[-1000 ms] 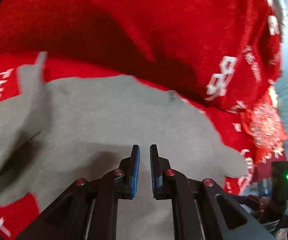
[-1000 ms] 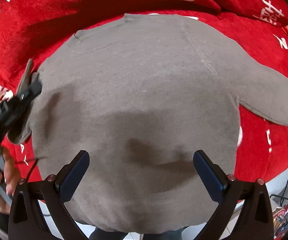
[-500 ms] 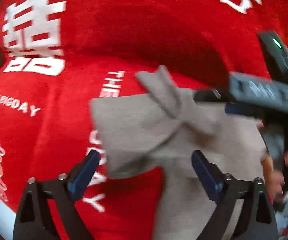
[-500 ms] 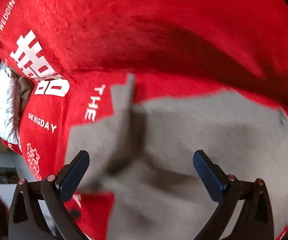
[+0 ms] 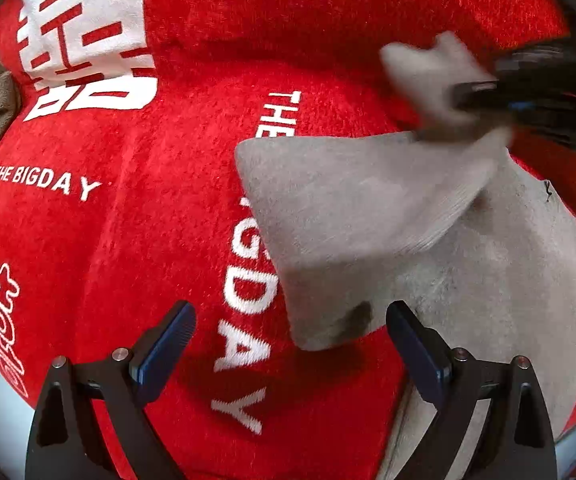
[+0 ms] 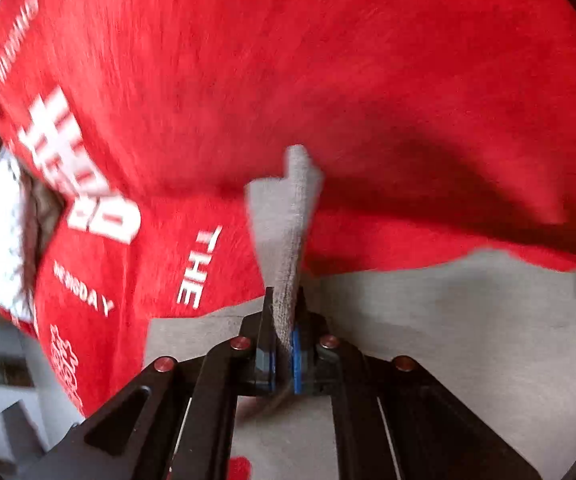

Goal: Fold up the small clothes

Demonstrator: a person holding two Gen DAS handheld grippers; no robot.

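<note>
Folding begins: my right hand-held gripper [image 6: 284,344] has just closed on the grey knitted garment's [image 5: 468,280] sleeve; my left hand-held gripper [image 5: 288,344] hangs wide open, empty. Next I must carry the sleeve inward.

Both wrist cameras look steeply down, close over the red printed cover [image 5: 136,240]. Both views share the grey garment [image 5: 468,280] and the "THE BIGDAY" lettering [image 6: 84,296] beside it.

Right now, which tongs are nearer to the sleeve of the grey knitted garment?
Right. The right tongs have just closed on the grey sleeve; the left tongs stand open above its lower corner, not touching it.
</note>
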